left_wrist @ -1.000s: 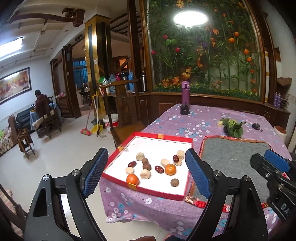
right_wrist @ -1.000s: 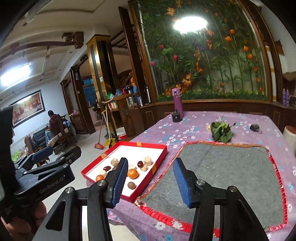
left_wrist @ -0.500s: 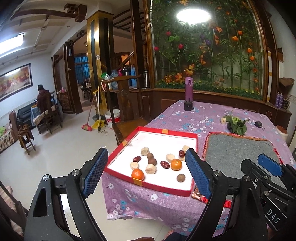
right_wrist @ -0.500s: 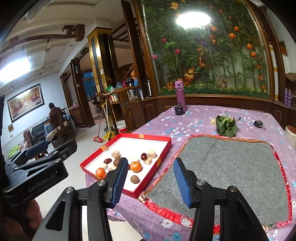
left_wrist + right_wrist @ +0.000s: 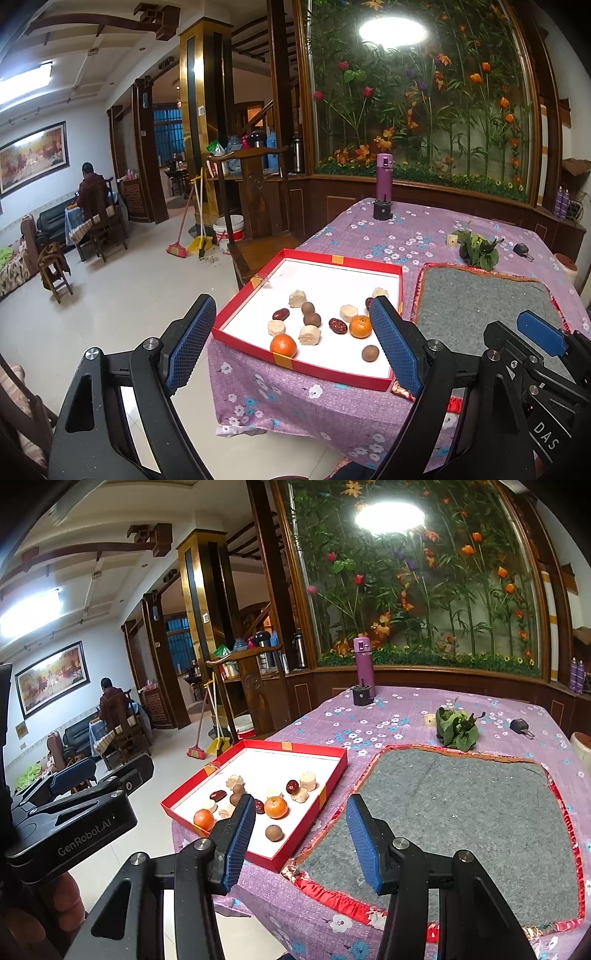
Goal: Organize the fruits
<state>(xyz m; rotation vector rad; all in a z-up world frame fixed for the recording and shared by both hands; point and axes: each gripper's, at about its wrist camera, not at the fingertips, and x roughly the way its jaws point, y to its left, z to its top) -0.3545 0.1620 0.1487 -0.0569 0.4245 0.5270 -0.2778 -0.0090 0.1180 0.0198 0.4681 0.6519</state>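
Fruit lies in a red tray (image 5: 332, 376) with a white floor, set near the front left corner of the table (image 5: 369, 229), which wears a purple cloth with small flowers. In the tray are two oranges, one at the front edge (image 5: 283, 345) and one more to the right (image 5: 360, 326), some dark red dates (image 5: 337, 325), round brown longans (image 5: 370, 353) and pale cut chunks (image 5: 309, 334). Just beside the tray on the right lies a gray felt mat (image 5: 461, 812) with a red trim, and nothing sits on it. The left hand-held gripper (image 5: 291, 347) hangs in front of the table edge with its blue pads wide apart and nothing between them. The right hand-held gripper (image 5: 301, 843) is also spread open and holds nothing; it sits over the gap where tray and mat meet. The left wrist view looks straight at the tray and shows the right tool only as a black shape with a blue pad at the lower right. The right wrist view shows most of the gray mat, and at its far left the black body of the left tool with a bare hand (image 5: 59, 904) under it. Both views show a purple bottle (image 5: 384, 175) at the far end of the table, a bunch of green leaves (image 5: 457, 729) past the mat, and a small black thing (image 5: 519, 725) near the right edge. Far off on the left, a person (image 5: 88, 190) sits with their back turned.
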